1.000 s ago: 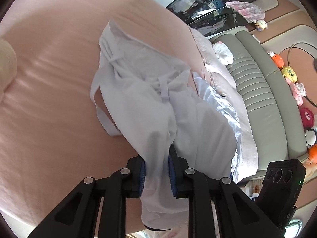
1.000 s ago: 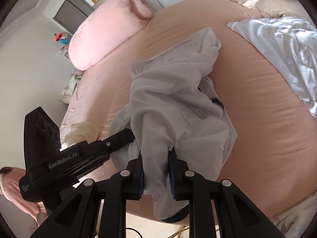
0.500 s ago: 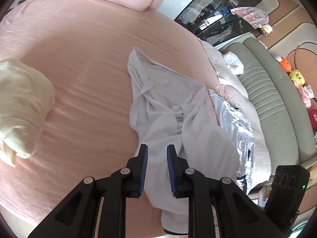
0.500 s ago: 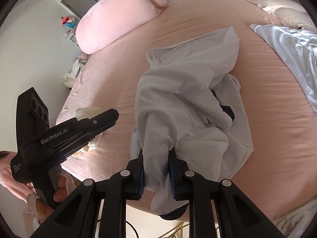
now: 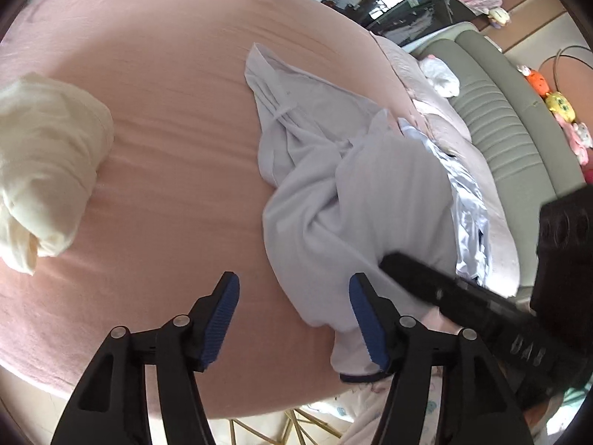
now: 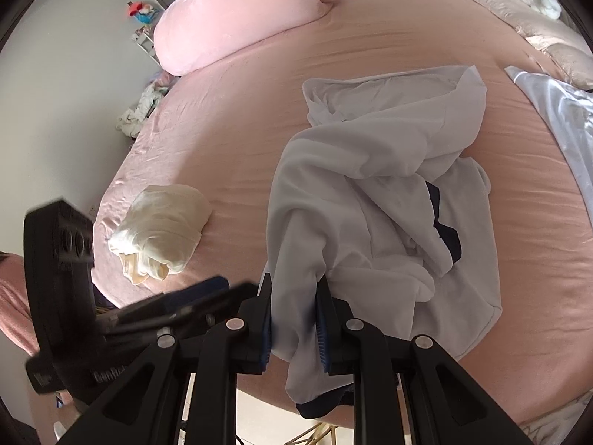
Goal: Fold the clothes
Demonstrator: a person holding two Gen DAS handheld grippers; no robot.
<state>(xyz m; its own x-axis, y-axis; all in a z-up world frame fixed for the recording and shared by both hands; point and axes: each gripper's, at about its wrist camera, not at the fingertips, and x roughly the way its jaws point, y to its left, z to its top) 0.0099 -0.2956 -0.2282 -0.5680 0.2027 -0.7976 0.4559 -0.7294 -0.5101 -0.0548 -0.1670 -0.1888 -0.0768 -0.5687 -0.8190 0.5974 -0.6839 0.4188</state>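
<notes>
A crumpled white garment with dark blue trim lies on the pink bed, its near end hanging over the front edge. My right gripper is shut on a fold of that near end and lifts it slightly. My left gripper is opening above the bed's front edge; its blue pads touch no cloth, and the garment's edge lies just beside the right pad. The right gripper's black body crosses the left wrist view over the garment.
A bundled cream garment sits on the bed's left side. A large pink pillow lies at the far edge. A shiny pale blue sheet lies at the right, beside a green padded headboard with plush toys.
My left gripper let go of the white garment, spread its jaws and shifted left. The released cloth dropped onto the bed. My right gripper keeps its hold and has moved sideways.
</notes>
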